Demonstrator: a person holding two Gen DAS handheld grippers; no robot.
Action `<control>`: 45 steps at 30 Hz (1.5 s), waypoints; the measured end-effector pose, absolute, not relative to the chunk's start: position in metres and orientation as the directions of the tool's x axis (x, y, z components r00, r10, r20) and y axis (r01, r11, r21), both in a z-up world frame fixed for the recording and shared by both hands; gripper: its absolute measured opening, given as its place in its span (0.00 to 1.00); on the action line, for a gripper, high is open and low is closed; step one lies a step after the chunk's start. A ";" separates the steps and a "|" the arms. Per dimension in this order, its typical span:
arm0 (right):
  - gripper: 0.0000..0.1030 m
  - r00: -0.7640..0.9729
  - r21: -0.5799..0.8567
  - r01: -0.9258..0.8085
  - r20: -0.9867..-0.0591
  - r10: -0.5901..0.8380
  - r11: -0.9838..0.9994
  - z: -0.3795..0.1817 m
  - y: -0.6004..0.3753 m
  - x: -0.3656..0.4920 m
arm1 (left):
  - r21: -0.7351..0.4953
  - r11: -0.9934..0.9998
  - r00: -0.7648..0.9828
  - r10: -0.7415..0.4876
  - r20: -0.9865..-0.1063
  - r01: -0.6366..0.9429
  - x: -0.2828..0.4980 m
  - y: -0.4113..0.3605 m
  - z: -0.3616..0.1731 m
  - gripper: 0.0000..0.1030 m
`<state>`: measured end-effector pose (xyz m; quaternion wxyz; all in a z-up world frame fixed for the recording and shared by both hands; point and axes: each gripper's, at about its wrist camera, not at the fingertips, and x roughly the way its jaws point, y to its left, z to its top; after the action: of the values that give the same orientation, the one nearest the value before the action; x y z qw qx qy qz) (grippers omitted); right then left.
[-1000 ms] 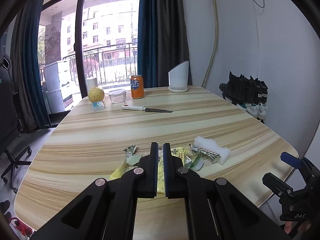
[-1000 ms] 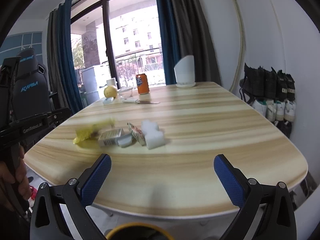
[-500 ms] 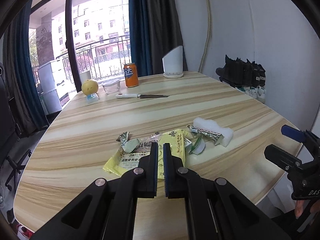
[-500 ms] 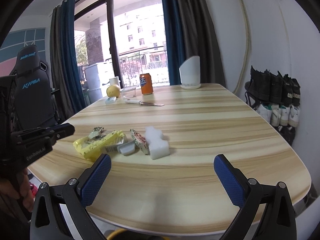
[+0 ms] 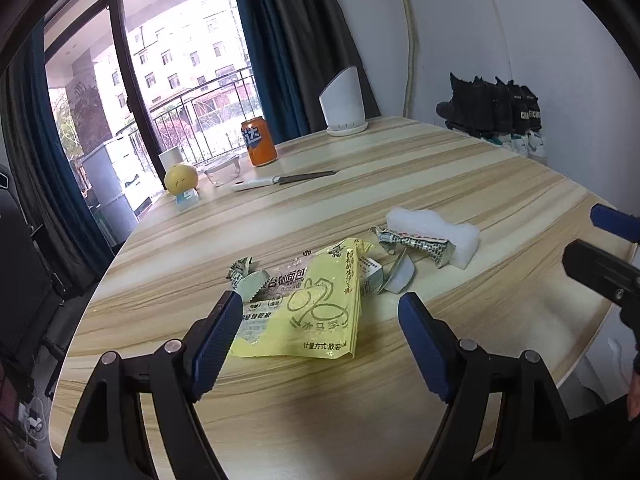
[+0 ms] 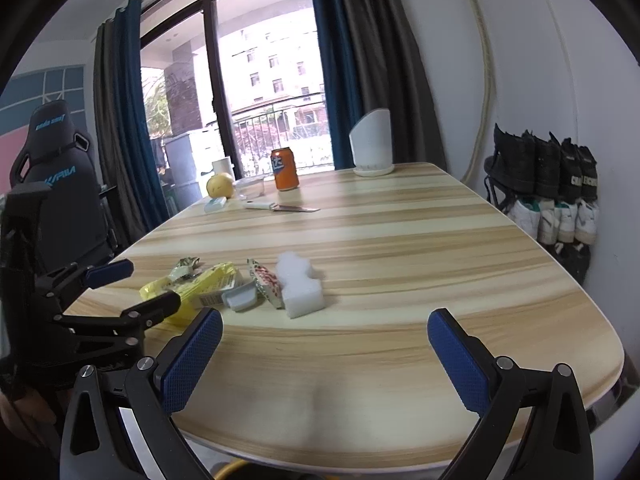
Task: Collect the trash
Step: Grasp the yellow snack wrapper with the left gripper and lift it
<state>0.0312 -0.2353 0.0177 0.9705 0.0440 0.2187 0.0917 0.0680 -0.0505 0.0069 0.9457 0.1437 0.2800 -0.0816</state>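
Observation:
A small heap of trash lies on the wooden table (image 5: 460, 168). It holds a yellow wrapper (image 5: 316, 320), a crumpled green wrapper (image 5: 240, 270), a silver-and-red wrapper (image 5: 416, 244), a white foam block (image 5: 436, 228) and a pale lid (image 5: 396, 278). My left gripper (image 5: 320, 304) hovers low over the yellow wrapper. Its jaws are opening, with the wrapper lying between them and no pad touching it. In the right wrist view the same heap shows the yellow wrapper (image 6: 208, 280) and foam block (image 6: 300, 284), with the left gripper (image 6: 148, 286) beside them. My right gripper (image 6: 325, 318) stands open and empty at the table's near edge.
At the table's far end stand an orange can (image 5: 259, 141), a knife (image 5: 280, 180), a yellow fruit (image 5: 181, 178), a glass bowl (image 5: 222, 168) and a white holder (image 5: 343, 100). Shoes (image 5: 500, 116) line the right wall. A gaming chair (image 6: 56, 184) stands at the left.
The left jaws were shut and now stand wide apart. The left gripper has sunk and rolled a little, closer to the yellow wrapper. The right gripper has stayed put.

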 end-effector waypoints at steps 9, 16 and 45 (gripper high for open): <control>1.00 0.888 0.140 -0.154 -0.415 0.200 0.978 0.015 -0.241 0.031 | 0.268 0.933 0.792 -0.028 -0.609 0.240 0.078 -0.058 -0.009 0.75; 1.00 0.888 0.152 -0.141 -0.418 0.193 0.978 0.013 -0.245 0.033 | 0.177 0.949 0.768 -0.095 -0.633 0.262 0.078 -0.047 -0.010 0.70; 1.00 0.815 0.032 -0.267 -0.526 0.244 0.963 0.025 -0.220 0.062 | 0.016 0.955 0.849 -0.255 -0.463 0.296 0.049 -0.018 0.052 0.00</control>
<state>0.0615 -0.2202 0.0255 0.9524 -0.0214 0.2731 0.1340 0.0493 -0.0176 0.0525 0.9605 0.0432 0.2344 -0.1434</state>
